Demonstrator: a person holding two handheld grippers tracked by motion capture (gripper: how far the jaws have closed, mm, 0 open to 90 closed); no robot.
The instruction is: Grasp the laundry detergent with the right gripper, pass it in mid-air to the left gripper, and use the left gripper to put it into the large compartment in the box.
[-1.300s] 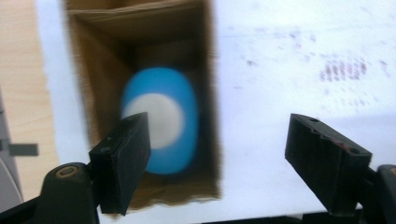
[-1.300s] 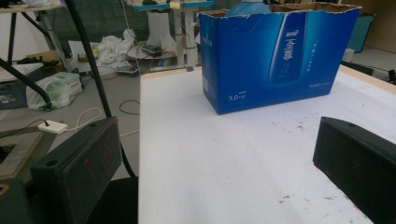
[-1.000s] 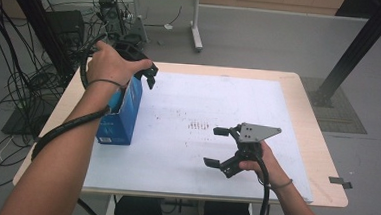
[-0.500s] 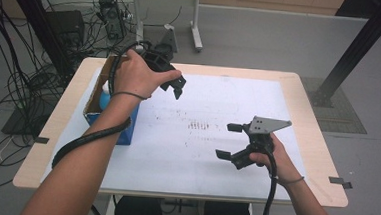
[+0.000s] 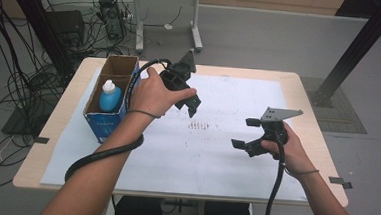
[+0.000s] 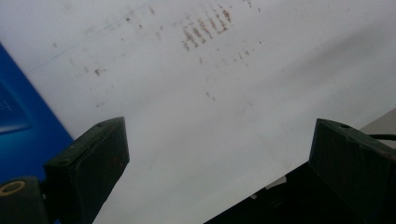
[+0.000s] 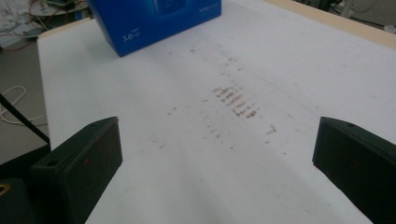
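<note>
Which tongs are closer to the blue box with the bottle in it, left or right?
Left. The left tongs hover open just to the right of the blue box that holds the bottle. The right tongs, also open, sit far across the white sheet.

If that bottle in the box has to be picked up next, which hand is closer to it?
Left, probably. The left tool hangs open right beside the box holding the bottle. The right tool, also open, is across the sheet, farther off.
</note>
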